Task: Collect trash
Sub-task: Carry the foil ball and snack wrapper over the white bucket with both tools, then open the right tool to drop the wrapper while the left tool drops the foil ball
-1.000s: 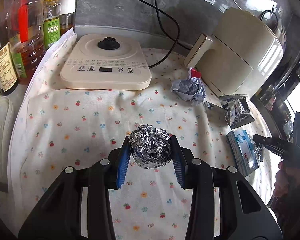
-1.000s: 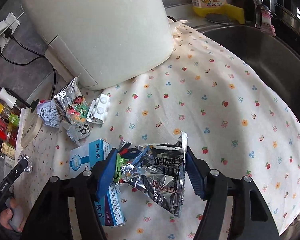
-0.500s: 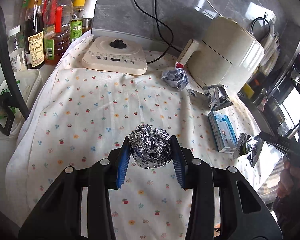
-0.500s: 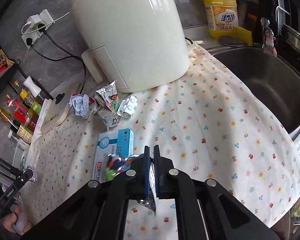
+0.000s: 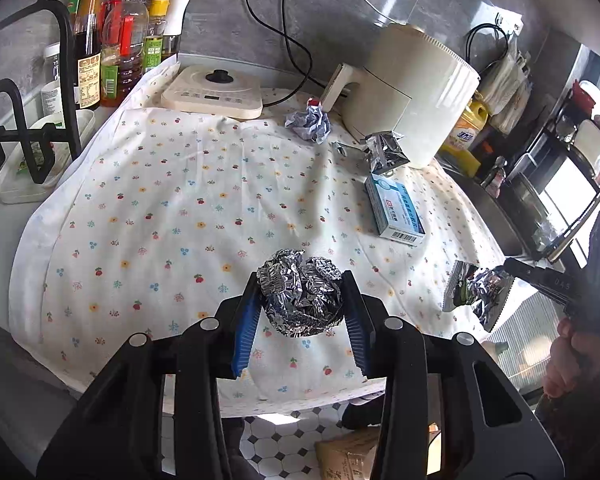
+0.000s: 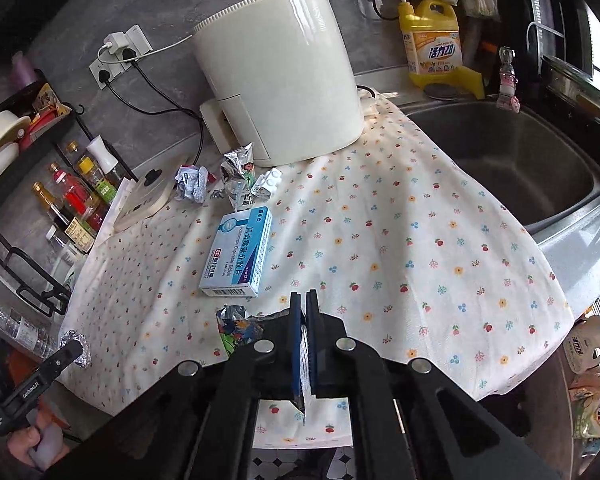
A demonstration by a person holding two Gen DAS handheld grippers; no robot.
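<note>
My left gripper (image 5: 300,304) is shut on a crumpled ball of aluminium foil (image 5: 300,296), held over the near edge of the flowered cloth (image 5: 180,208). My right gripper (image 6: 304,312) is shut on a silver snack wrapper (image 6: 236,326), whose edge sticks out between the blue pads; the left wrist view shows that wrapper (image 5: 474,292) hanging off the right gripper at the far right. A crumpled paper ball (image 5: 309,123), another silver wrapper (image 5: 384,152) and a blue-white medicine box (image 5: 394,210) lie on the cloth.
A cream air fryer (image 5: 408,92) and a flat induction cooker (image 5: 212,94) stand at the back. Oil and sauce bottles (image 5: 116,48) fill the left corner. A steel sink (image 6: 500,160) lies right of the cloth, with a yellow detergent bottle (image 6: 432,44) behind. Tiled floor (image 5: 284,440) shows below.
Both grippers have pulled back and up from the counter with their loads. The right gripper closed on the silver wrapper and lifted it off the cloth beside the medicine box.
</note>
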